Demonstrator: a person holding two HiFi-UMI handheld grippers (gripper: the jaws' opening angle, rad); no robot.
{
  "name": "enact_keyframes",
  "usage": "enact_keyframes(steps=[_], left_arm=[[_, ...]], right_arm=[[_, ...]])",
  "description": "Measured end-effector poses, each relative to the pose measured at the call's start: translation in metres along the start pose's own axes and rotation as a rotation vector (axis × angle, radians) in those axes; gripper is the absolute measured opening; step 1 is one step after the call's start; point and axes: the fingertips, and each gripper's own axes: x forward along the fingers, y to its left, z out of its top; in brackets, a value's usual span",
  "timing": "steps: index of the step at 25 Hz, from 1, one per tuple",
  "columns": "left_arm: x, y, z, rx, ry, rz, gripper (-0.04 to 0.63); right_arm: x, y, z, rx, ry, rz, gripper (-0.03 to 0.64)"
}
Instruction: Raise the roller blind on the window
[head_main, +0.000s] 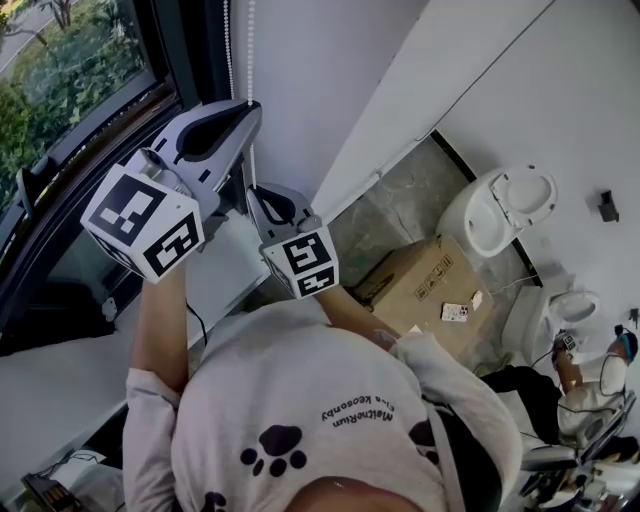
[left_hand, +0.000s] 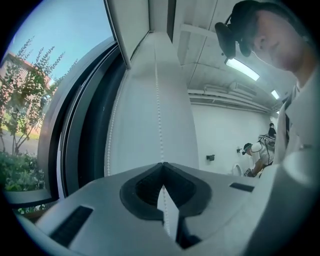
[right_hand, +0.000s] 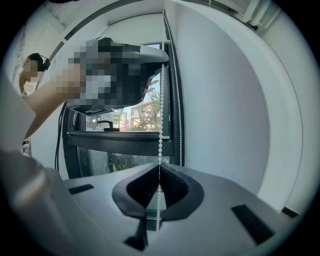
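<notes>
Head view, cardboard box (head_main: 410, 285) seemingly closed, small card (head_main: 455, 312) on its lid.

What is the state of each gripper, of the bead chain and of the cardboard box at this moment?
left gripper: jaws shut on the bead chain, the upper grip.
right gripper: jaws shut on the same chain, the lower grip.
bead chain: runs straight from one gripper to the other.
cardboard box: flaps closed.
</notes>
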Motion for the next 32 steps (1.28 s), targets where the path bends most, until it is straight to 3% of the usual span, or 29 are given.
enact_keyframes(steps=[6,14,32], left_arm=[[-0.001,0.001,-0.012,0.002,0.002,0.034,0.008],[-0.002,0.005,-0.056,-0.072,0.023,0.051,0.008],[-0.003,0.0,-0.157,-0.198,0.153,0.063,0.008]], right_arm=[[0.002,-0.003,-0.011,0.03,0.022,0.003,0.009],[0.009,0.002,-0.055,0.041,0.114,0.042,0.009],[0.012,0.006,-0.153,0.077,0.369,0.078,0.011]])
